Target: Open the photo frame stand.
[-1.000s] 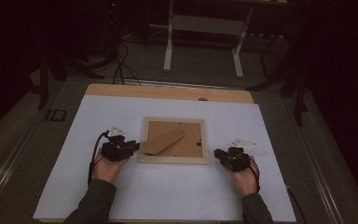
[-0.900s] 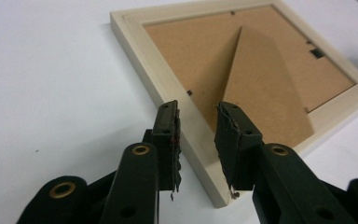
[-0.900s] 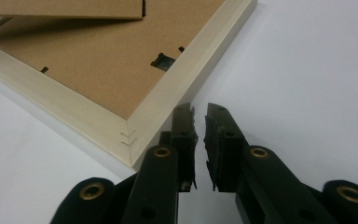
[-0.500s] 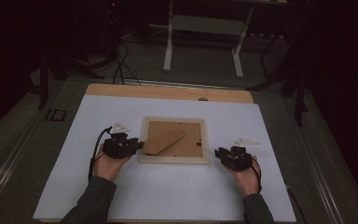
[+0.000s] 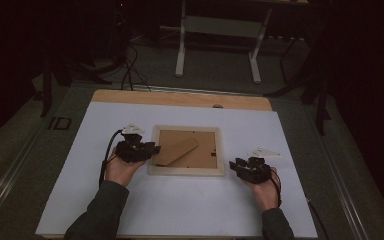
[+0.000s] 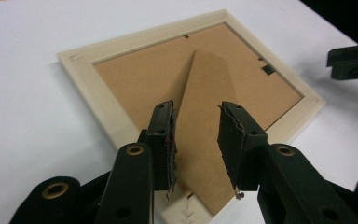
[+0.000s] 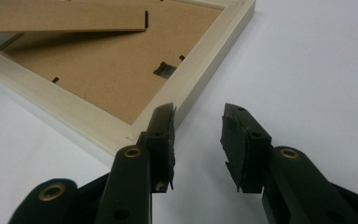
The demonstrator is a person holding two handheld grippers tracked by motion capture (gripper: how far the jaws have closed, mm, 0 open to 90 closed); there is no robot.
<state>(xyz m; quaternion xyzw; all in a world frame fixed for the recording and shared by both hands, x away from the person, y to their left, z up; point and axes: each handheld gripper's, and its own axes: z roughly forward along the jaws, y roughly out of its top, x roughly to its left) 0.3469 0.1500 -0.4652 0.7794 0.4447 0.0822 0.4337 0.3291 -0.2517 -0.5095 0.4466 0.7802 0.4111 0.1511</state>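
Observation:
A pale wooden picture frame [image 5: 185,171] lies face down mid-table, its brown backing up and its cardboard stand [image 5: 177,151] slanting across it. My left gripper [image 5: 152,150] hovers over the frame's left rim [image 6: 93,88]. Its jaws [image 6: 198,108] have just been opening and straddle the near end of the stand [image 6: 205,84] without pressing it. My right gripper [image 5: 233,166] sits by the frame's near right corner. Its jaws [image 7: 198,110] have just been opening and hold nothing; the left one lines up with the corner rim [image 7: 200,70]. The right gripper's jaws [image 6: 354,58] show across the frame.
A white sheet [image 5: 95,200] covers the table, with a bare wooden strip [image 5: 180,98] along the far edge. Beyond it stand a desk's metal legs [image 5: 181,50] on a dark floor, with cables [image 5: 130,75] at the left.
My left gripper has moved up and in over the frame's left rim. Both grippers' jaws stand wider apart. The right hand has kept its place.

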